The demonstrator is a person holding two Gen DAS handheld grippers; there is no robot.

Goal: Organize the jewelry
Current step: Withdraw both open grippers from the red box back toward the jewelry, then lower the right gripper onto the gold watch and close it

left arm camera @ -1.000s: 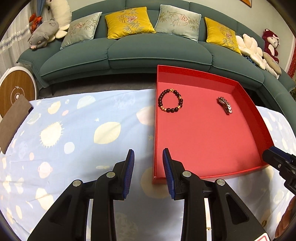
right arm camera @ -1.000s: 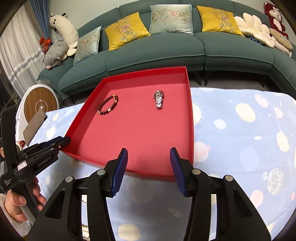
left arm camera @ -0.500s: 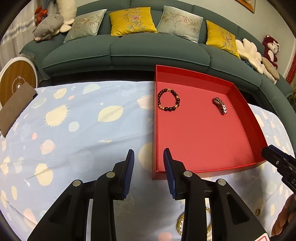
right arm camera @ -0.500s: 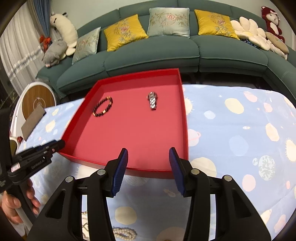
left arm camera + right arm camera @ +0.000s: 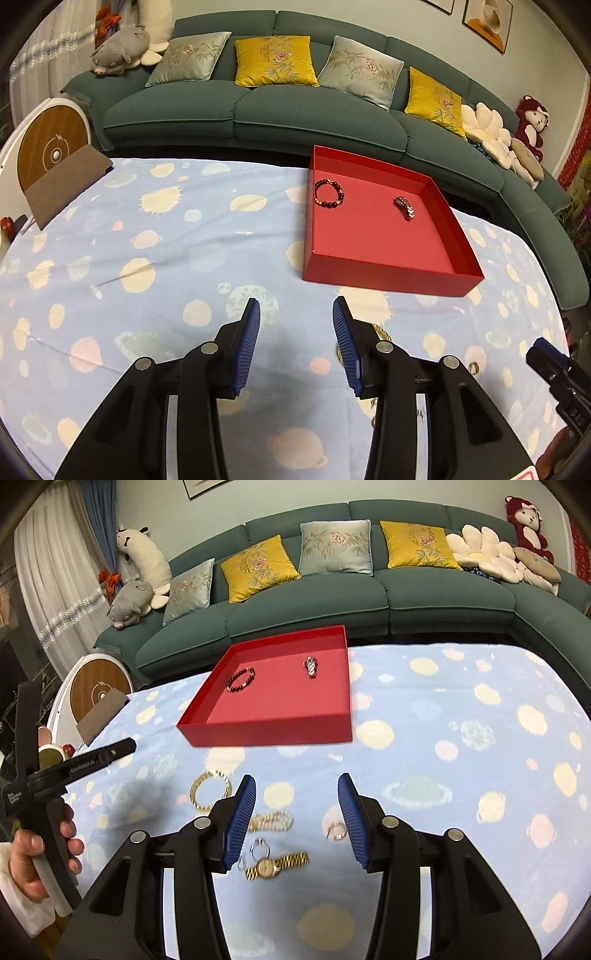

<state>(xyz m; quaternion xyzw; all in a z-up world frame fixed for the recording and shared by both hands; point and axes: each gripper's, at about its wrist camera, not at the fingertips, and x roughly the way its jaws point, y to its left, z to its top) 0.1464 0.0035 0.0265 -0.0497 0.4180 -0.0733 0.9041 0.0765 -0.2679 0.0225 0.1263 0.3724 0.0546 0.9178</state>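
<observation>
A red tray (image 5: 388,275) (image 5: 266,733) sits on the far side of the blue planet-print cloth. It holds a dark beaded bracelet (image 5: 328,194) (image 5: 241,679) and a silver watch band (image 5: 404,207) (image 5: 311,667). Near me on the cloth lie a gold bracelet (image 5: 210,790), a pale bead bracelet (image 5: 271,819), a ring (image 5: 260,847), a gold watch (image 5: 275,864) and a small hoop (image 5: 337,830). My right gripper (image 5: 295,786) hangs open above them, holding nothing. My left gripper (image 5: 295,314) (image 5: 127,745) is opening over bare cloth, with nothing between its jaws. A gold chain (image 5: 382,332) peeks out behind its right finger.
A green sofa (image 5: 295,110) with cushions and plush toys runs behind the table. A brown pad (image 5: 66,184) and a round white and wood device (image 5: 48,155) stand at the table's left end. A hand (image 5: 40,853) grips the left tool.
Both grippers have drawn back from the tray toward the near side of the cloth, bringing the loose jewelry into view. The left jaws have spread wider.
</observation>
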